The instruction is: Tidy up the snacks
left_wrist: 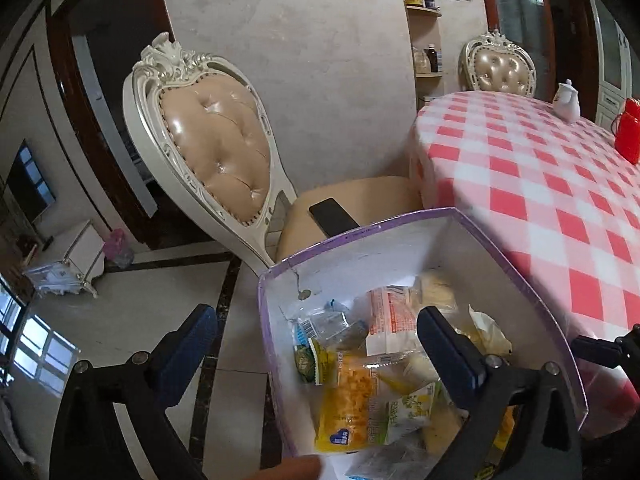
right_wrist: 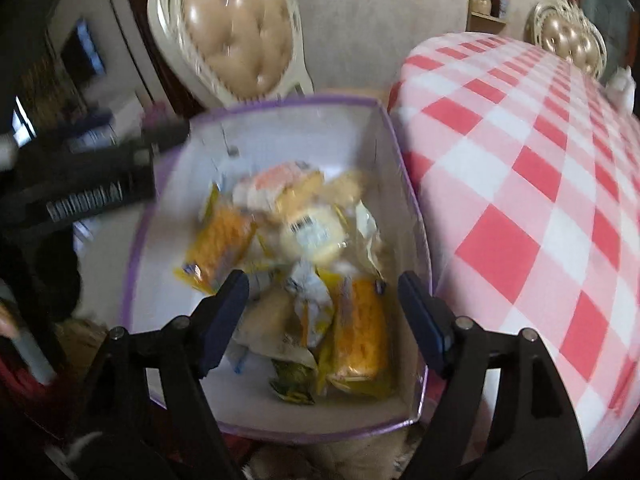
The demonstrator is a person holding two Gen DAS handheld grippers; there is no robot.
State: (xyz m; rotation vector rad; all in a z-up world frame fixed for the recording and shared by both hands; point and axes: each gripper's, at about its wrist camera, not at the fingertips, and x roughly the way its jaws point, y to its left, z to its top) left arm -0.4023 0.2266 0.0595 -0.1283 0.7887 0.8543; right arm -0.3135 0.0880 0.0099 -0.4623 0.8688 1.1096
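Observation:
A white box with a purple rim (left_wrist: 360, 232) (right_wrist: 280, 102) holds several wrapped snacks: yellow packets (left_wrist: 348, 404) (right_wrist: 360, 332), a red and white packet (left_wrist: 390, 320), a round bun in clear wrap (right_wrist: 312, 236). The box sits beside the table. My left gripper (left_wrist: 320, 344) is open above the box's left wall, one finger outside the box, one over the snacks. It also shows as a dark blur in the right wrist view (right_wrist: 100, 184). My right gripper (right_wrist: 324, 308) is open and empty over the snacks.
A round table with a red and white checked cloth (left_wrist: 540, 200) (right_wrist: 520, 200) stands right of the box, with a white teapot (left_wrist: 568, 100) and a red object (left_wrist: 630, 128). A cream padded chair (left_wrist: 212, 140) with a black phone (left_wrist: 334, 216) on its seat stands behind the box.

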